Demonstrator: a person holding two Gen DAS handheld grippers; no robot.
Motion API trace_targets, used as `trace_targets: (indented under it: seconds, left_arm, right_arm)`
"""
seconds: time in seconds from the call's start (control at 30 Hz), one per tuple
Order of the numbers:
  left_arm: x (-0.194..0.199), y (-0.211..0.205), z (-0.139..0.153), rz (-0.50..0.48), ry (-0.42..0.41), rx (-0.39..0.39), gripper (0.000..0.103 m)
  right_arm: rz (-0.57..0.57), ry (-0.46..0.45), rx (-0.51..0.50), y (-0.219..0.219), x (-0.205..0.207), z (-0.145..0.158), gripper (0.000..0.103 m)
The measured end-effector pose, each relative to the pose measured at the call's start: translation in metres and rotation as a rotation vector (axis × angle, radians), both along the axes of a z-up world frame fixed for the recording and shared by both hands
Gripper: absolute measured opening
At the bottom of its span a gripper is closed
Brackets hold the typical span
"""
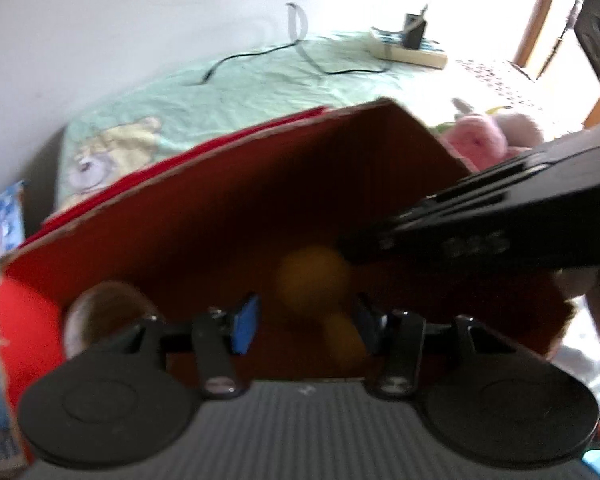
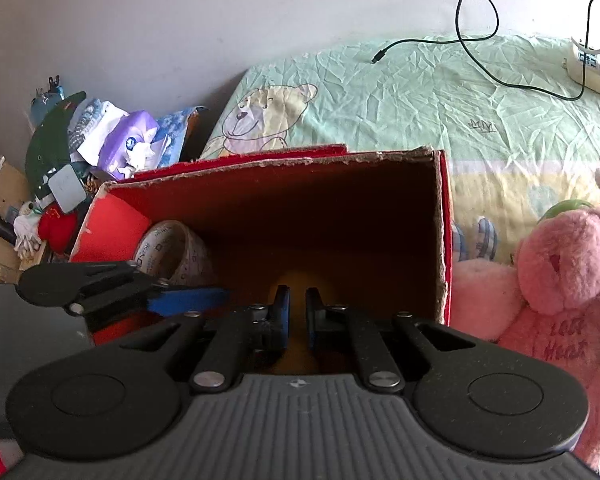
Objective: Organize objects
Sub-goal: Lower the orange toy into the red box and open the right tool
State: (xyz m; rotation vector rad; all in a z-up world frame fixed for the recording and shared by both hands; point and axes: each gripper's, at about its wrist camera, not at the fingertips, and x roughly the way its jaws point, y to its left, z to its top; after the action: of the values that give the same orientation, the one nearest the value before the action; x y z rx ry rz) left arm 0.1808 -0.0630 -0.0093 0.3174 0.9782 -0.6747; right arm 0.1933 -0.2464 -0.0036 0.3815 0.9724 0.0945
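1. Both grippers reach into the open red cardboard box [image 2: 340, 216] standing on the bed with the green sheet [image 2: 420, 92].
2. Right gripper [image 2: 297, 320]: jaws narrow, a yellow-orange object [image 2: 296, 280] in the slim gap. We cannot tell whether the pads are pressing on it or have just let go.
3. Left gripper [image 1: 304, 324]: jaws wide, nothing between them. The yellow object [image 1: 314, 276] lies just ahead, slightly right of centre; blur hides its long axis.
4. We judge the right gripper nearer; the object sits dead ahead along its fingers.
5. Tape roll [image 2: 180, 252] rests at the box's left inner wall.
6. Only the right view shows the pink plush toy [image 2: 560, 280] clearly, outside the box, right of it, and the clutter on the left. Only the left view shows the right gripper [image 1: 480, 216] entering from the right.
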Motion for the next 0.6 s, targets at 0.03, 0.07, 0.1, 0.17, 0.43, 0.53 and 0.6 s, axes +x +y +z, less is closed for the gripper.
trace_targets:
  seconds: [0.03,0.07,0.1,0.17,0.43,0.53,0.6]
  left_arm:
    - [0.002,0.005,0.0,0.017,-0.005,0.007,0.054]
    - [0.004,0.01,0.0,0.04,-0.015,0.021,0.054]
    - [0.006,0.015,0.001,0.059,-0.025,0.035,0.054]
    - [0.011,0.024,0.001,0.112,-0.044,0.073,0.054]
    - [0.034,0.04,-0.009,0.234,0.029,0.084,0.057]
    - [0.039,0.044,-0.016,0.267,0.084,0.089,0.057]
    - [0.041,0.046,-0.017,0.281,0.095,0.081,0.057]
  right_arm:
    - [0.001,-0.004,0.004,0.001,0.0,0.0,0.015]
    - [0.002,-0.006,0.013,0.003,0.001,0.0,0.016]
    - [0.006,-0.008,0.02,0.004,0.002,0.0,0.016]
    - [0.014,-0.007,0.024,0.01,0.005,-0.002,0.016]
    - [0.045,0.048,0.015,0.034,0.02,-0.019,0.019]
    - [0.035,0.091,0.024,0.037,0.026,-0.027,0.019]
    - [0.018,0.118,0.046,0.035,0.028,-0.03,0.019]
